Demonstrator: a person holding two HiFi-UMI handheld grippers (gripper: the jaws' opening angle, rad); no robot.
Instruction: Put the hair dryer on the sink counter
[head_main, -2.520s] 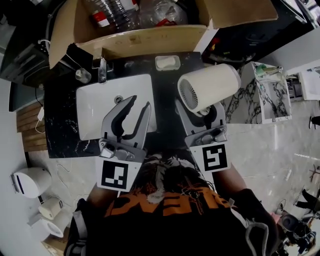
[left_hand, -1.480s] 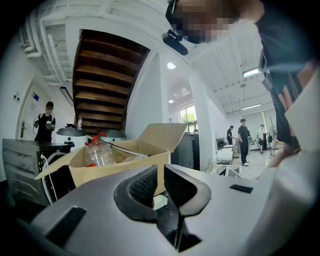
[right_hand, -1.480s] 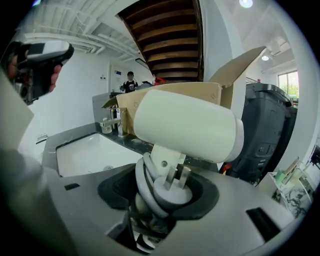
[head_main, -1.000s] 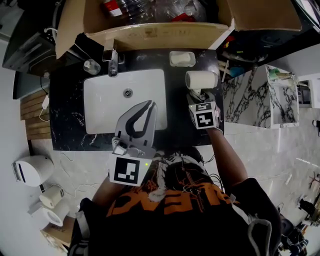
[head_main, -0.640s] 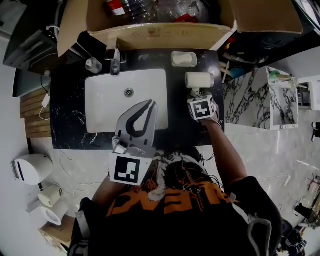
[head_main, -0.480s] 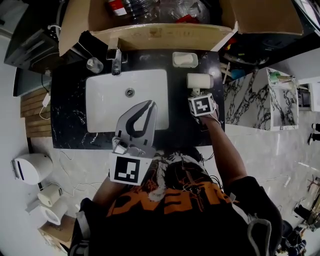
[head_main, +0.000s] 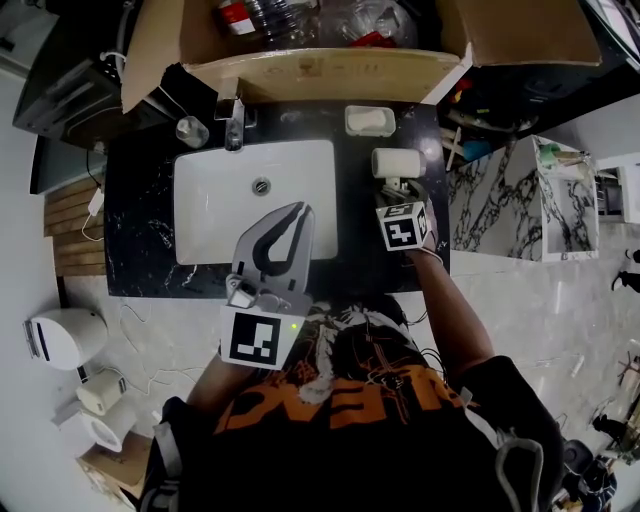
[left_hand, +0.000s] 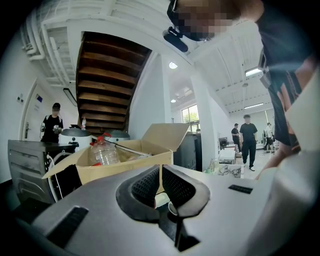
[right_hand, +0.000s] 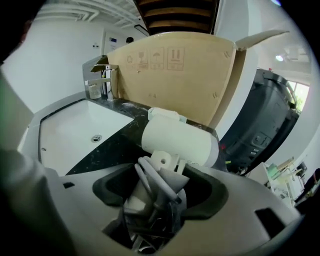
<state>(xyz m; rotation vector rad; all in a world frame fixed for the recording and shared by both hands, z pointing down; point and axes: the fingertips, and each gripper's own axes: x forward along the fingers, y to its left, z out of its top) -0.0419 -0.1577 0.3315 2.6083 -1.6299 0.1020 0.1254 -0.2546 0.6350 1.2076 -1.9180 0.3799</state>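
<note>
The cream hair dryer (head_main: 396, 162) lies on the black sink counter (head_main: 365, 240), just right of the white basin, its barrel (right_hand: 177, 142) across my right gripper view. My right gripper (head_main: 400, 198) sits right behind it. Its jaws are opening, and the dryer's handle and grey cord (right_hand: 157, 187) stand between them with dark gaps on both sides. My left gripper (head_main: 298, 212) hangs over the basin's front edge, shut and empty, with its pads (left_hand: 148, 186) together.
The white basin (head_main: 220, 215) has a faucet (head_main: 233, 118) and a glass (head_main: 190, 130) behind it. A soap dish (head_main: 369, 120) sits behind the dryer. An open cardboard box (head_main: 300, 62) with bottles stands at the back. A marble cabinet (head_main: 510, 205) is to the right.
The dryer came down from mid-air onto the counter right of the basin and rests there. My right gripper has drawn back slightly toward me. The left gripper stays put.
</note>
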